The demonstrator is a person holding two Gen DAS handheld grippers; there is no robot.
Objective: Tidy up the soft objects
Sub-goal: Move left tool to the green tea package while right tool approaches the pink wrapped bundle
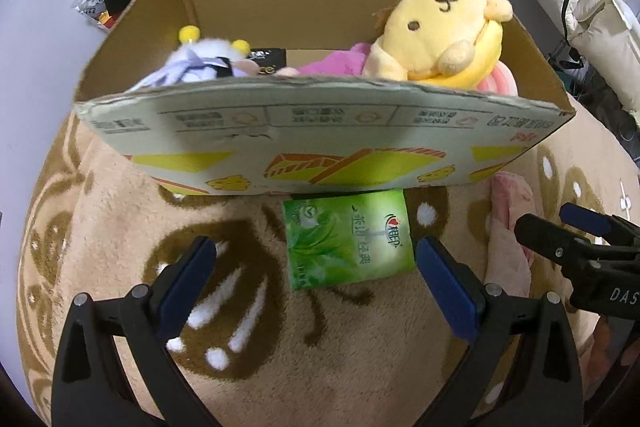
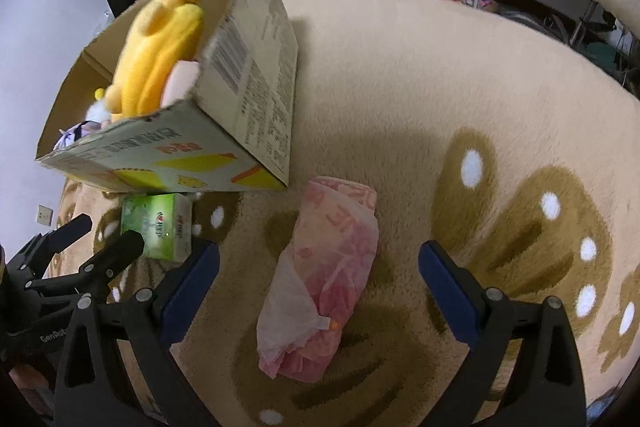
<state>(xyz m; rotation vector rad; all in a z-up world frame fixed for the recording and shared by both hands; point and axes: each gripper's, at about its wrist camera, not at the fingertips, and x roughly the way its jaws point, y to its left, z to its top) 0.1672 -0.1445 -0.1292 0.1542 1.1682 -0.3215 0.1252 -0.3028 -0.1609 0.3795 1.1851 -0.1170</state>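
- Left wrist view: my left gripper (image 1: 314,267) hangs over the beige rug (image 1: 120,207), jaws spread wide and holding nothing. The green tissue pack (image 1: 348,239) lies flat between the blue pads, closer to the right one, its far edge touching the cardboard box (image 1: 320,147) at 12 o'clock.
- In the box, a yellow plush dog (image 1: 440,27) leans at 1 o'clock on something pink, with a white plush with yellow antennae (image 1: 208,57) at 11 o'clock.
- The right gripper (image 1: 568,231) enters at 3 o'clock, over a pink pack (image 1: 510,203).
- Right wrist view: my right gripper (image 2: 320,275) is also released, jaws wide apart, empty. The pink tissue pack (image 2: 332,267), soft, crinkled, with a white loose flap, lies lengthwise on the rug between the fingers, untouched.
- The box sits at 10 o'clock, the green pack just below it, beside the left gripper (image 2: 104,239).
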